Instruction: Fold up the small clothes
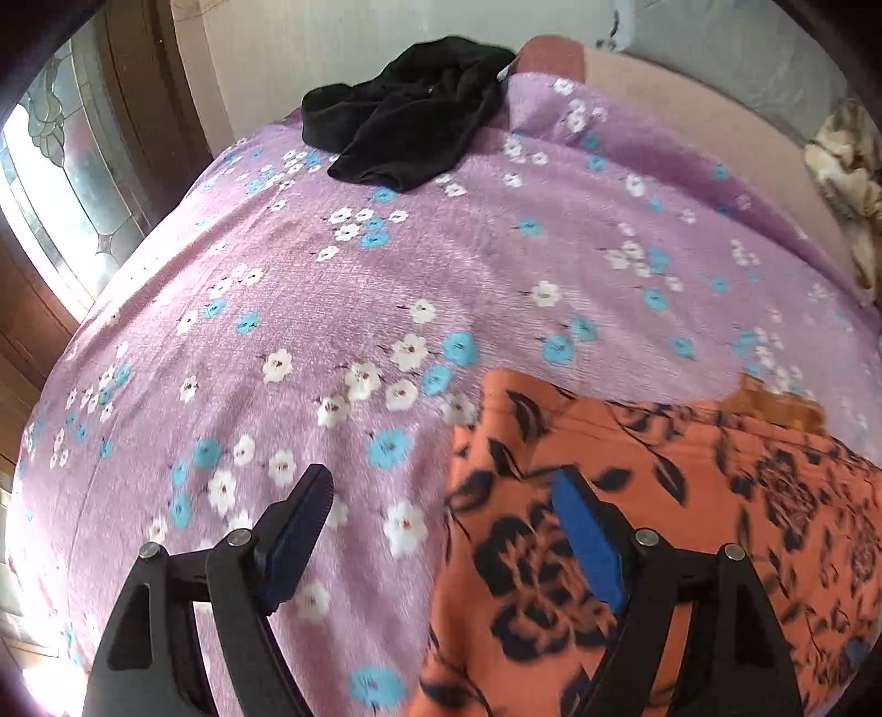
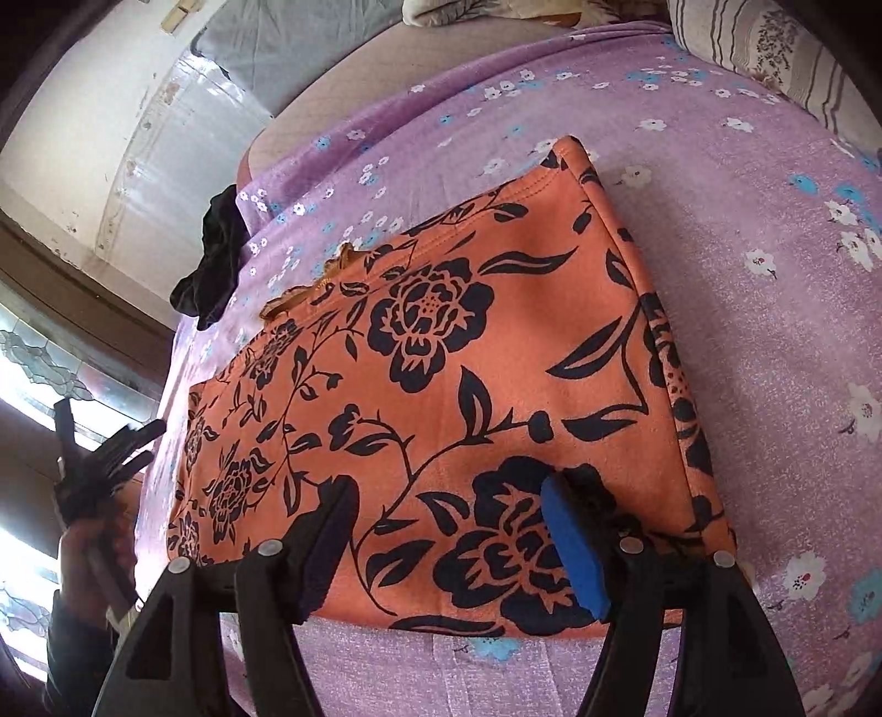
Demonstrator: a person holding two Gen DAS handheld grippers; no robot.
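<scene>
An orange garment with a black flower print [image 2: 468,386] lies folded into a flat rectangle on the purple flowered bedspread [image 2: 744,309]. My right gripper [image 2: 446,507] is open and empty just above its near edge. In the left wrist view the same garment [image 1: 661,529] fills the lower right. My left gripper [image 1: 441,496] is open and empty over the garment's left edge, one finger over the bedspread [image 1: 331,309], the other over the cloth. A crumpled black garment [image 1: 408,110] lies at the bed's far edge; it also shows in the right wrist view [image 2: 212,259].
A stained-glass window [image 1: 60,182] and wooden frame stand left of the bed. Pillows [image 2: 772,49] and a patterned blanket [image 1: 849,182] lie at the bed's far right. The left gripper and the hand holding it [image 2: 99,480] show at the left of the right wrist view.
</scene>
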